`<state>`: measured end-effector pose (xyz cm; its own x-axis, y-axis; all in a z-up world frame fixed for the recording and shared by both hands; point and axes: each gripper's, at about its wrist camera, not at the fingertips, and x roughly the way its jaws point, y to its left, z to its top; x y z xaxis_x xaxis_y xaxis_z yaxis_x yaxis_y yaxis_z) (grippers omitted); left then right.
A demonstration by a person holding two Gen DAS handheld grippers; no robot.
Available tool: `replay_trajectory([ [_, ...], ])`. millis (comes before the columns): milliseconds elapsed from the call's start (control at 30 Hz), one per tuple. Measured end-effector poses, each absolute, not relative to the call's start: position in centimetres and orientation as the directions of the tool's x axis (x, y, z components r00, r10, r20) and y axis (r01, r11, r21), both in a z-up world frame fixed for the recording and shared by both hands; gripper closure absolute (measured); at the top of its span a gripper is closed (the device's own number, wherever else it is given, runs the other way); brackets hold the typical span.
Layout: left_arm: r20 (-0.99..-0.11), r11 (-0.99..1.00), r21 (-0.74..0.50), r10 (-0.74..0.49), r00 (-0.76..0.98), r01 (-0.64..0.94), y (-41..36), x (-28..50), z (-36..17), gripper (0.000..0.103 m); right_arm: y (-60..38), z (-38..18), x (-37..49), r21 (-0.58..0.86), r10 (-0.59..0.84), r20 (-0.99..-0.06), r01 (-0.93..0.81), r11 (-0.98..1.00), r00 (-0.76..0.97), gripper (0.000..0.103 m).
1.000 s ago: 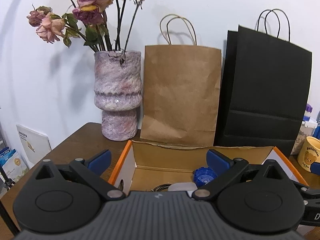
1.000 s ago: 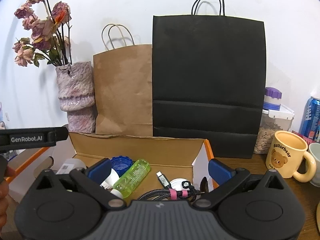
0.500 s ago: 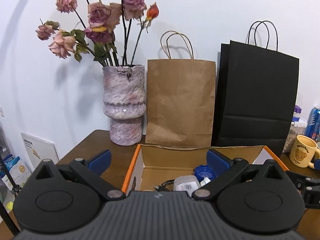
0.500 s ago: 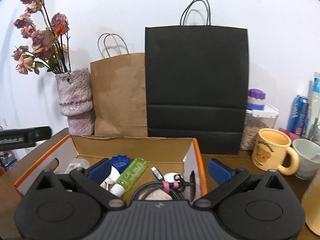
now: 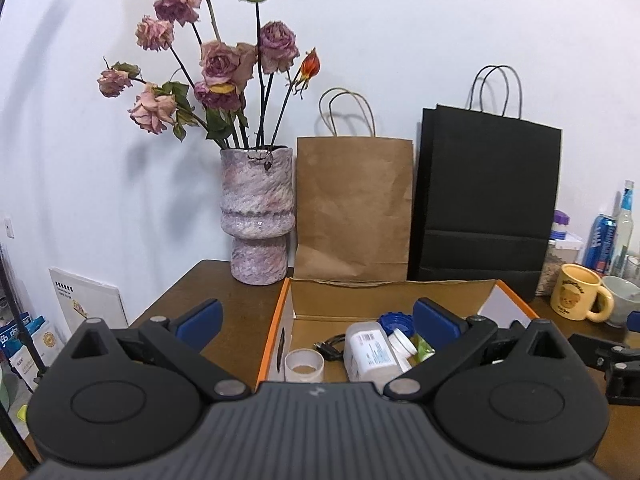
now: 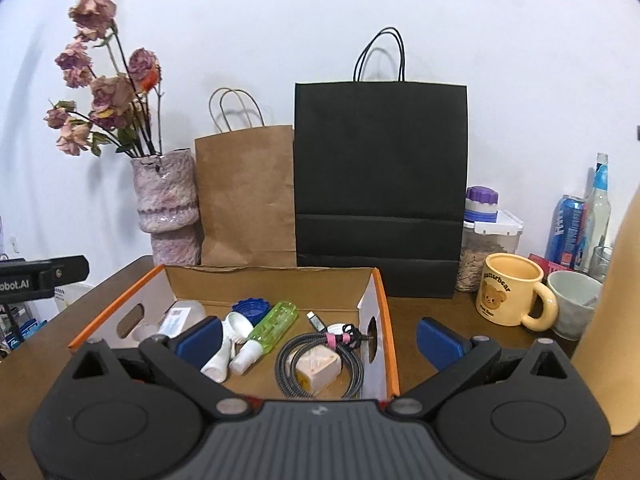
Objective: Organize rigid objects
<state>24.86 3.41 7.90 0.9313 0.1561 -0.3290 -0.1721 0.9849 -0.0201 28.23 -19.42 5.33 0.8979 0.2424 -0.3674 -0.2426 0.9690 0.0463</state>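
Both my grippers have pulled back and risen since a second ago, so more of the orange-edged cardboard box [image 6: 382, 312] on the brown wooden bench [image 6: 432, 316] shows. My left gripper [image 5: 316, 320] and right gripper [image 6: 318, 338] have their fingers spread, holding nothing. Inside lie a lime-green plastic bottle [image 6: 274, 326], a coiled braided cable [image 6: 320, 364] and a white labelled jar [image 5: 370, 354].

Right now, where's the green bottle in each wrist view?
Left wrist: green bottle low right of centre, inside the box, mostly hidden behind the left tool's right finger.
Right wrist: green bottle centre, lying in the box, cap toward camera.
Shared landmark: blue lid, just left of it in both.
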Motion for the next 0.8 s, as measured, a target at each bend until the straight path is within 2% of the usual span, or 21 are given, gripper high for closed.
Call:
replay_trajectory([
  [233, -0.333, 0.993, -0.027, 0.096, 0.938, -0.112, 2.9, 21.0, 8.5, 0.000, -19.7, 5.9, 23.6, 0.044, 0.243, -0.346, -0.243, 0.969, 0.906, 0.000],
  [800, -0.384, 0.996, -0.029, 0.067, 0.921, -0.085, 2.8, 10.4, 6.3, 0.000, -21.1, 3.8, 12.6, 0.045, 0.255, -0.389, -0.258, 0.965, 0.885, 0.000],
])
